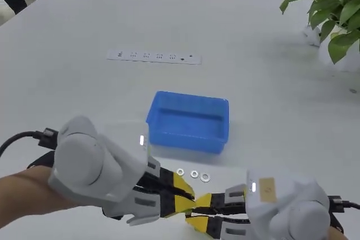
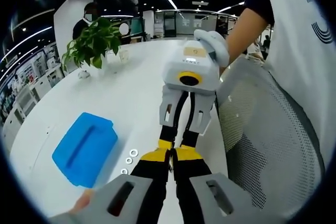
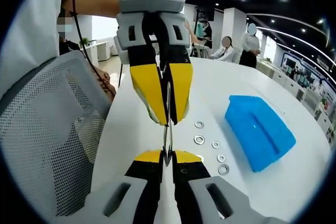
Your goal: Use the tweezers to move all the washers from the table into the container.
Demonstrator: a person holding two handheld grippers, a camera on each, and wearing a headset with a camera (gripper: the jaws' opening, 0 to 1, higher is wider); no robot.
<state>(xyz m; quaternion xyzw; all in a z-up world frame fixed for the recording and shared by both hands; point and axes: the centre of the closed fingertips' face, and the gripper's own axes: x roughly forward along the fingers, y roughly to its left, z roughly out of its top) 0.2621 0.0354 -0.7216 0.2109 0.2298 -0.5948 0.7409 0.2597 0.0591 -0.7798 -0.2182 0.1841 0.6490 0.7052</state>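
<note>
The metal tweezers (image 3: 167,139) run between the two grippers, which meet tip to tip near the table's front edge. My left gripper (image 1: 187,194) is shut on one end and my right gripper (image 1: 195,213) is shut on the other. In the right gripper view, the left gripper (image 3: 168,120) comes down from the top towards my right gripper (image 3: 167,157). Several small washers (image 3: 199,140) lie on the white table just beyond the tips, three of them in a row (image 1: 194,174). The blue container (image 1: 189,122) stands behind them, apart from both grippers.
A white power strip (image 1: 154,57) lies farther back on the table. A potted plant (image 1: 332,4) stands at the far right corner. A mesh chair (image 2: 262,145) is close behind the front edge. People stand in the background.
</note>
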